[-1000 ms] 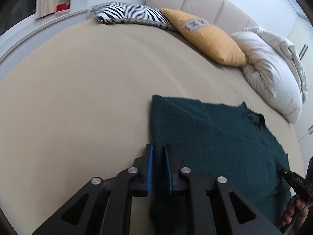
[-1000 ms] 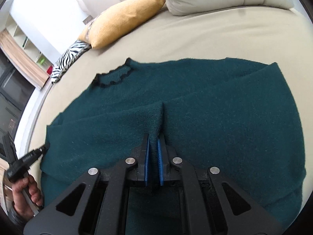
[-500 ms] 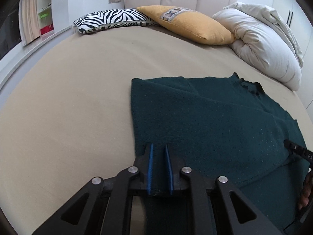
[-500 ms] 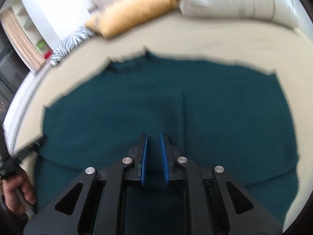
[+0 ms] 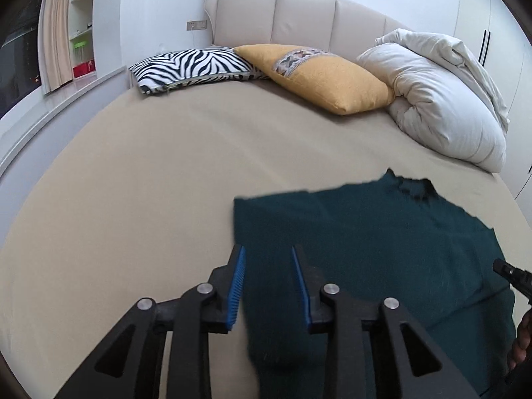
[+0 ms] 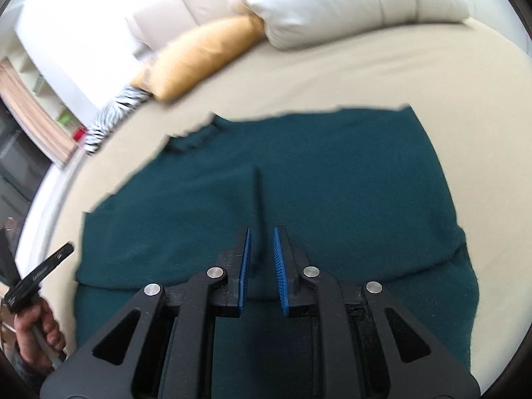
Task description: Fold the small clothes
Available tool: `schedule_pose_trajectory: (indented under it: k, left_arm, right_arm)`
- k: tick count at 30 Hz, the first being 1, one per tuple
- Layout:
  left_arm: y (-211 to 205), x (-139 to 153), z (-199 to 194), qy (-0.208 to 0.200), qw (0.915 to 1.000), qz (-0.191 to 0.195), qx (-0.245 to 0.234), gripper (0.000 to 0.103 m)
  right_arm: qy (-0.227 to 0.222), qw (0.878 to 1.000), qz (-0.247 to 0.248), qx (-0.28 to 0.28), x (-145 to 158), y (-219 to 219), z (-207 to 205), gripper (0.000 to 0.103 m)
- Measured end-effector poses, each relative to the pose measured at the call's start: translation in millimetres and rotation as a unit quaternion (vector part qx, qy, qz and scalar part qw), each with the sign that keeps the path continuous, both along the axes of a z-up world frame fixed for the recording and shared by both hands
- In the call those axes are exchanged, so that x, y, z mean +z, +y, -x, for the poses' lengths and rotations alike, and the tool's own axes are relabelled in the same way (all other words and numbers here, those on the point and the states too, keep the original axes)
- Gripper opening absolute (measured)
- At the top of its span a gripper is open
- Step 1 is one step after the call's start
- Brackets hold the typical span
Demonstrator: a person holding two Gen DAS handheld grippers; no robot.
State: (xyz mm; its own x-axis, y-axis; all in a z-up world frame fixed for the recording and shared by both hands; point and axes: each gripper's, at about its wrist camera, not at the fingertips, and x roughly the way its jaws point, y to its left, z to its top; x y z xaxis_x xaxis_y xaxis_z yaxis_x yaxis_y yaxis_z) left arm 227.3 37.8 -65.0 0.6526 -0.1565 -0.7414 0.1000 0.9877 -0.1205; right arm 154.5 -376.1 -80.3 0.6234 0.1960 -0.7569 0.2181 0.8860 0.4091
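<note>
A dark teal sweater (image 5: 365,249) lies flat on the beige bed (image 5: 149,183), with its lower part folded up over the body and its neckline toward the pillows. It also shows in the right wrist view (image 6: 316,183), with a small raised crease in the middle. My left gripper (image 5: 267,252) is open and empty above the sweater's left edge. My right gripper (image 6: 262,232) is open and empty above the middle of the fold.
A zebra pillow (image 5: 193,66), a yellow pillow (image 5: 316,76) and a rolled white duvet (image 5: 442,99) lie at the headboard. A window ledge and shelves run along the left (image 5: 50,106). The bed's right edge lies beyond the sweater (image 6: 492,166).
Both grippers were shut on the sweater's fabric and carried it forward into a fold. Both have now opened, let go and drawn back, leaving the fold lying flat.
</note>
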Motion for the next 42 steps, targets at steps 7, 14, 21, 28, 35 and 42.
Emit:
schedule_pose_trajectory:
  k: [7,14,21,28,35,42]
  left_arm:
    - [-6,-45,-68,0.060,0.9979,-0.021,0.011,0.031]
    - [5,-43,-59,0.042,0.9990,0.009,-0.006,0.031]
    - [31,-4,21,0.031,0.9987,0.039,0.005,0.052]
    - [47,-3,146,0.093,0.9902,0.095,-0.043,0.058]
    - [75,-36,239,0.191,0.9614,0.194,-0.037,0.057]
    - [74,-40,274,0.217,0.9507,0.212,-0.064,0.057]
  right_arm:
    - [-0.015,0.997,-0.025,0.070,-3,37,-52,0.015]
    - [-0.018,0.987,-0.163,-0.002,-53,-20,-48,0.010]
    - [-0.016,0.994,-0.086,-0.058,-3,-51,29,0.019]
    - [-0.034,0.996,-0.056,-0.059,40,-69,155,0.057]
    - [0.006,0.996,-0.090,-0.027,28,-65,240,0.057]
    - [0.019,0.990,-0.137,-0.017,17,-69,296,0.057]
